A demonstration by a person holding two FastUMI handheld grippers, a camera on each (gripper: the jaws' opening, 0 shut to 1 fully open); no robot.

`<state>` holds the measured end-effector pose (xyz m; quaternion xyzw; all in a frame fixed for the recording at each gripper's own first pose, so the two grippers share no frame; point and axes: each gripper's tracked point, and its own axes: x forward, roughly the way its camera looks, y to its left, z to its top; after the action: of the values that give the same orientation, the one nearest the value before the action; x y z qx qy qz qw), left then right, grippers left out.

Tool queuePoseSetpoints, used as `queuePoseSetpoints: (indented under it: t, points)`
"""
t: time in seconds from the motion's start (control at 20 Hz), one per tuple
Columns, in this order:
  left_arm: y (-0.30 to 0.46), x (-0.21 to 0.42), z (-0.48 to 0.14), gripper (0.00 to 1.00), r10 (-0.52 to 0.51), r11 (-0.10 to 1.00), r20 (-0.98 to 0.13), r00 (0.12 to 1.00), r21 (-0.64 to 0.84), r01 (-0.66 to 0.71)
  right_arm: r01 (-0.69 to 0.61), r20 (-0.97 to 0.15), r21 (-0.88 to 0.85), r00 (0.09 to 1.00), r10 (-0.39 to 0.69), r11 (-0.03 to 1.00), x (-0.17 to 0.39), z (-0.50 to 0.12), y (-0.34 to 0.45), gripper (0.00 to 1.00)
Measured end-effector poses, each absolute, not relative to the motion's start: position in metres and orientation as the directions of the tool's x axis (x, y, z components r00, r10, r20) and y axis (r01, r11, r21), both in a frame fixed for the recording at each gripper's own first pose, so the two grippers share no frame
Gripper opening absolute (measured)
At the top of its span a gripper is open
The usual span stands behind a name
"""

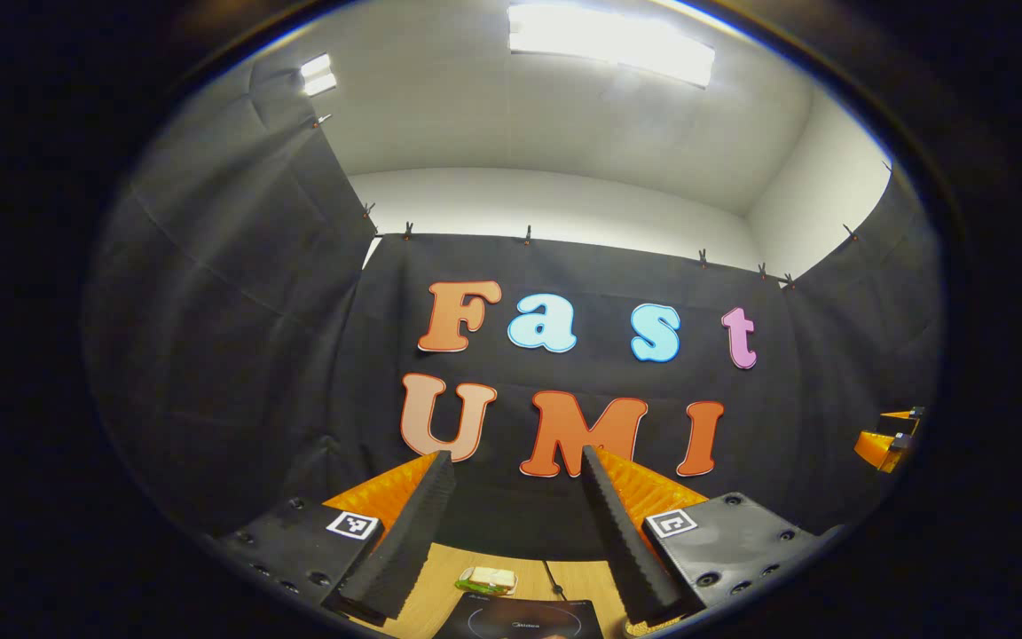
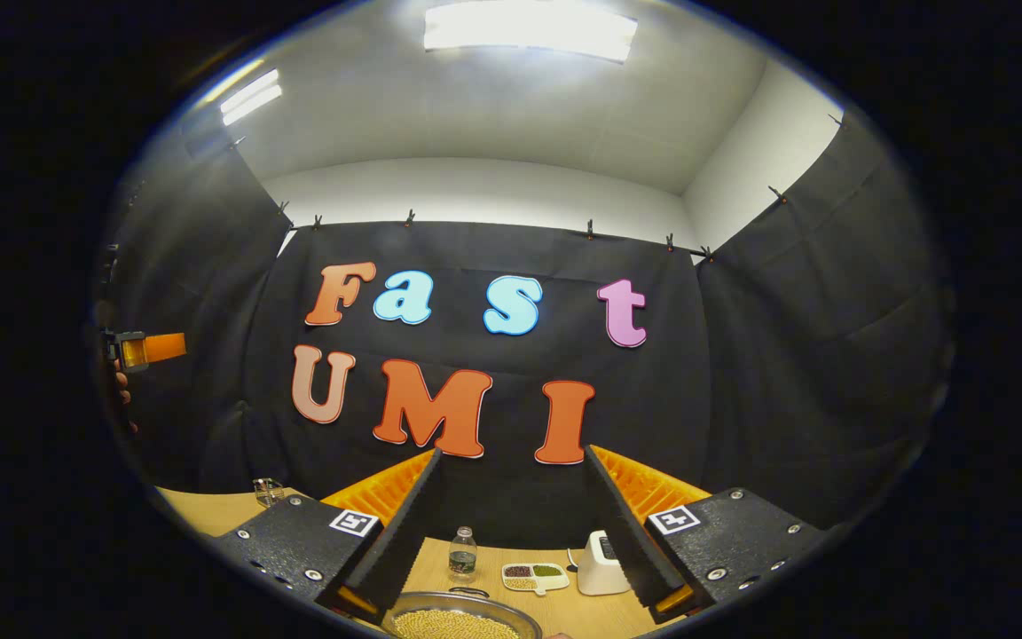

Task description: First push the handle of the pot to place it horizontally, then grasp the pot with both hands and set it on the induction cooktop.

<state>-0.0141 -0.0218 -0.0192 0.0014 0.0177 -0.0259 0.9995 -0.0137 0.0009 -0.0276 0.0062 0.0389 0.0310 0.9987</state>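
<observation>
Left hand-held gripper (image 1: 515, 461): held high and level, aimed at the booth's wall; its jaws are seen spread wide with nothing between them. It is also caught at the far left edge of the right gripper view, with a hand behind it.
Right hand-held gripper (image 2: 511, 457): likewise raised above the tabletop (image 2: 209, 510), jaws parted wide and nothing gripped. It is glimpsed at the right edge of the left gripper view.
Pot (image 2: 462, 617): seen at the bottom of the right gripper view as a round metal rim filled with pale grains, resting on the tabletop just below and ahead of the right fingers. Its handle cannot be made out with certainty; a small dark loop at the far rim may belong to it.
Induction cooktop (image 1: 520, 617): a dark slab seen at the bottom of the left gripper view, with a cable running off behind it.
Progress: judged to be at the very start. The pot is not touched, the handle push cannot be confirmed as done, and the two-handed lift and placement on the cooktop remain.
Surroundings: a small bottle (image 2: 462, 552), a divided dish (image 2: 535, 576) of beans, a white appliance (image 2: 598, 561) and a small glass object (image 2: 268, 490) are set behind the pot; a green-and-white item (image 1: 486, 580) lies behind the cooktop.
Obstructions: none are judged to lie between pot and cooktop, though that stretch is barely seen.
</observation>
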Motion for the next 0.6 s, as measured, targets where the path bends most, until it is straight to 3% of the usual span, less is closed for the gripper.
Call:
queuePoseSetpoints:
  t: [0.6]
  points:
    - [-0.021, -0.012, -0.033, 0.95, -0.044, 0.999, -0.058, 0.997, 0.024, 0.046, -0.145, -0.341, 0.069, 0.926, 0.16, 0.987, -0.026, -0.128, 0.031, 0.94]
